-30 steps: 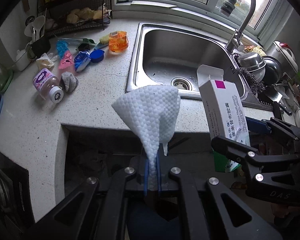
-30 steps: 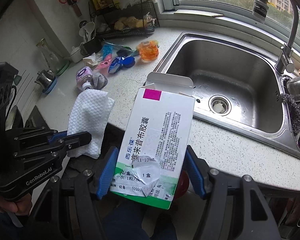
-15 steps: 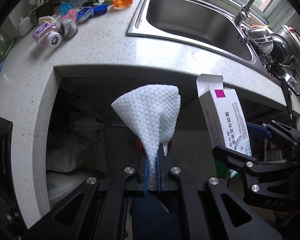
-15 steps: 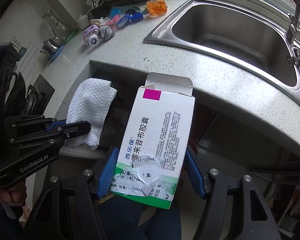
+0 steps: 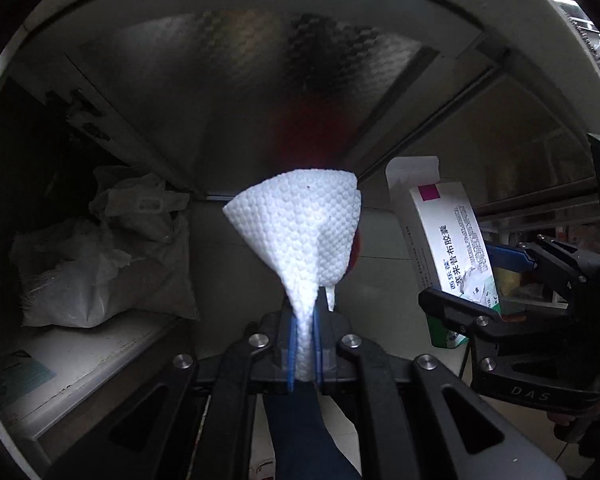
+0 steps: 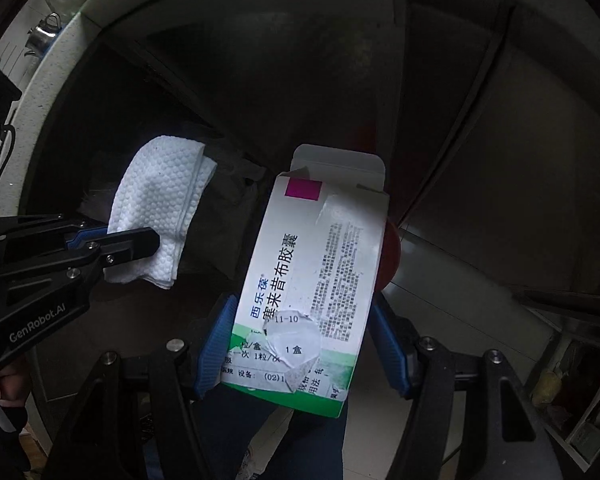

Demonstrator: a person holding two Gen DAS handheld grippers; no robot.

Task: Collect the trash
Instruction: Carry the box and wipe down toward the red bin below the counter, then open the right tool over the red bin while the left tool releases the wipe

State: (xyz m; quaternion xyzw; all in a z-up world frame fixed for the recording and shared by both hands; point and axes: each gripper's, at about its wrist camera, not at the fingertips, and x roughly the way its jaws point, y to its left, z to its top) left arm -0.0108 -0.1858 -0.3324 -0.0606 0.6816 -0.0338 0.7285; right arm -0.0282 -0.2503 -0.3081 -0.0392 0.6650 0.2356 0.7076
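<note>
While both pieces of trash are carried beneath the tabletop (image 5: 500, 20) edge, the left gripper (image 5: 304, 344) is seen with jaws pinched narrowly on a white paper towel (image 5: 300, 232) at frame centre, and the right gripper (image 6: 300, 344) with jaws spread on a medicine box (image 6: 312, 272). The transport step is judged to be in hand. A red object (image 6: 392, 256), possibly a bin, is glimpsed behind the box; release over it is called for next.

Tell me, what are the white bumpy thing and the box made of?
White bumpy thing: looks like embossed paper towel or nonwoven wipe, matte, dimpled all over, softly folded.
Box: thin printed cardboard, slightly glossy, with a creased open flap and torn label.
</note>
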